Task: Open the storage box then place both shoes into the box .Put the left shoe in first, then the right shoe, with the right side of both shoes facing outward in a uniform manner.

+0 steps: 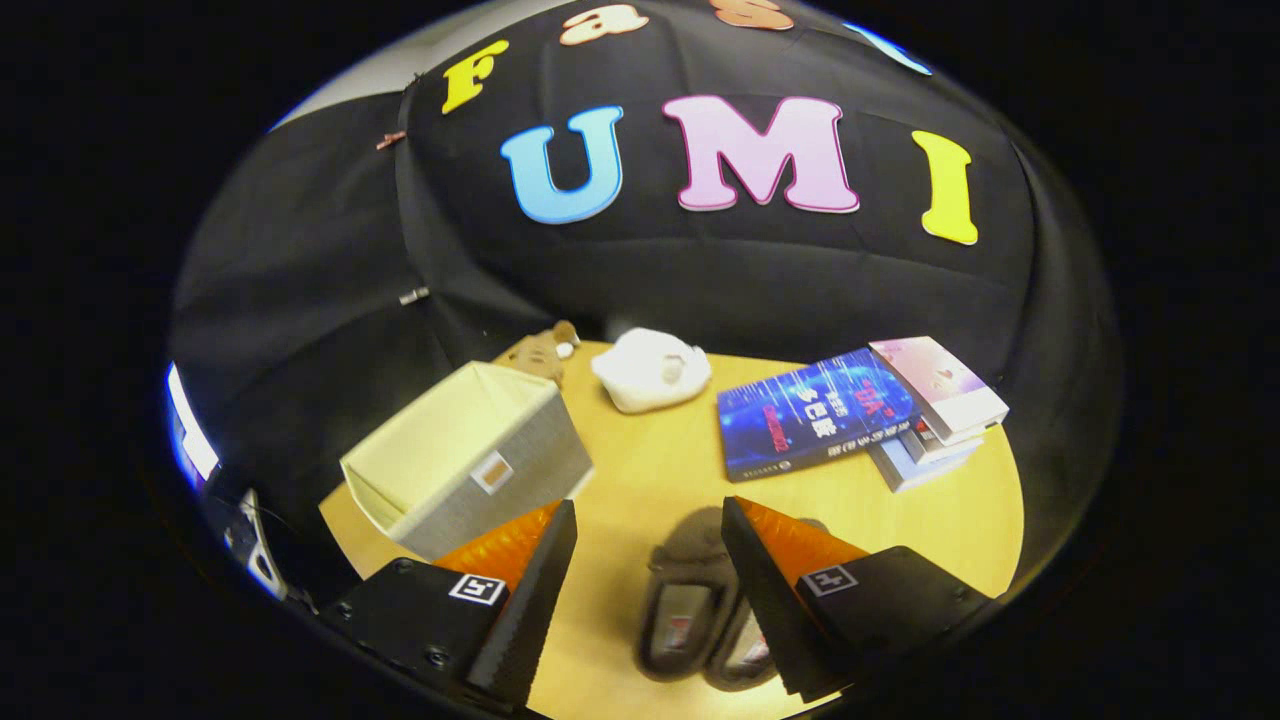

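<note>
Brown shoes (700, 610), half hidden behind one finger of the spread gripper (648, 520).

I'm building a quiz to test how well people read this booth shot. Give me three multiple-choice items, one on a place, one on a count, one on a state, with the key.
1. Where do the shoes lie?
A. inside the storage box
B. on the table between the claw's fingers
C. on the books

2. How many shoes are there?
A. one
B. two
C. four

3. How is the storage box?
A. open on top, nothing seen inside
B. lidded shut
C. tipped upside down

Key: 1 B, they sit on the table below the open claw. 2 B, a pair lies side by side. 3 A, its pale inner walls show, no shoe inside.
</note>
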Demonstrator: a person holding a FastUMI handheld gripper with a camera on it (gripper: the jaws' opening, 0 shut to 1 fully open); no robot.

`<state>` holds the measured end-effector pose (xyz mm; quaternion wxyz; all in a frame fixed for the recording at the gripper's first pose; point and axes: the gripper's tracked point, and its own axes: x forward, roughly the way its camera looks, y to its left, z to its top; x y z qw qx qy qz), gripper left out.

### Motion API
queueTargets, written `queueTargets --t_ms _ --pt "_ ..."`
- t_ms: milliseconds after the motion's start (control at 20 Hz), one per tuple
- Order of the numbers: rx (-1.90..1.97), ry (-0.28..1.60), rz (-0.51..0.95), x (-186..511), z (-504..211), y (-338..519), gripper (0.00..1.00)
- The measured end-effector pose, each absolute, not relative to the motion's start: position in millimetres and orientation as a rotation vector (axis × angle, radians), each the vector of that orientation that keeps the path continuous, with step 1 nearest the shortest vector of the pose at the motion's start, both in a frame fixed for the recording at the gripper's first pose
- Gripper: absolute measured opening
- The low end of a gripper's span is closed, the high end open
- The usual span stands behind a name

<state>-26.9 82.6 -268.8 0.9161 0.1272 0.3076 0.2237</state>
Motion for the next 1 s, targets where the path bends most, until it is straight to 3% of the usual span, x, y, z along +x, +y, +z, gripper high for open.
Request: queueTargets --t_ms 300,650,1000 --pt "0.110 0.763 0.463 -43 -345 72 0.88" --pt "0.029 0.836 0.530 -38 -385 86 0.85" --pt "0.010 0.906 0.503 -28 -414 94 0.68"
